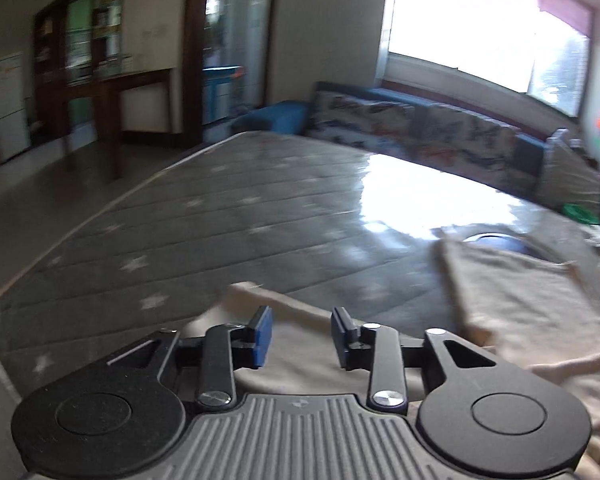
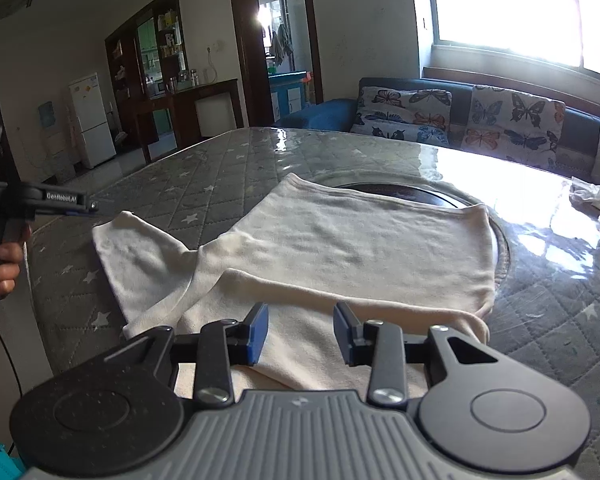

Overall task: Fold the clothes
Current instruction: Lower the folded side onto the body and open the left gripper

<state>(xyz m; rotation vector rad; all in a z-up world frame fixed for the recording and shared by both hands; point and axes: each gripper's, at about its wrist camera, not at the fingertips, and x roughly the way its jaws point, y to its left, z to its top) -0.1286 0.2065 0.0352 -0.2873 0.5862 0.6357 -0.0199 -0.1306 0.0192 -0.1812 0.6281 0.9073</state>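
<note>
Cream garment (image 2: pixel 340 248) spread mid-frame on the star-quilted table (image 2: pixel 204 168), near edge apparently folded over once, one sleeve still splayed lower left and further folds left; left gripper (image 1: pixel 301 334) and right gripper (image 2: pixel 301 330) both spread, pinching nothing.

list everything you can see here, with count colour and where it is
garment: one, cream, spread on the table, near edge folded over
table: one, grey quilted star cover under clear sheet
white cloth: one, far right table edge
sofa: one, blue, below the window
butterfly cushions: two, on the sofa
fridge: one, white, left wall
cabinet: one, dark wood, behind the fridge
left claw: blue pads, open above the garment
right claw: blue pads, open above the folded edge
hand: one, gripping the left handle
</note>
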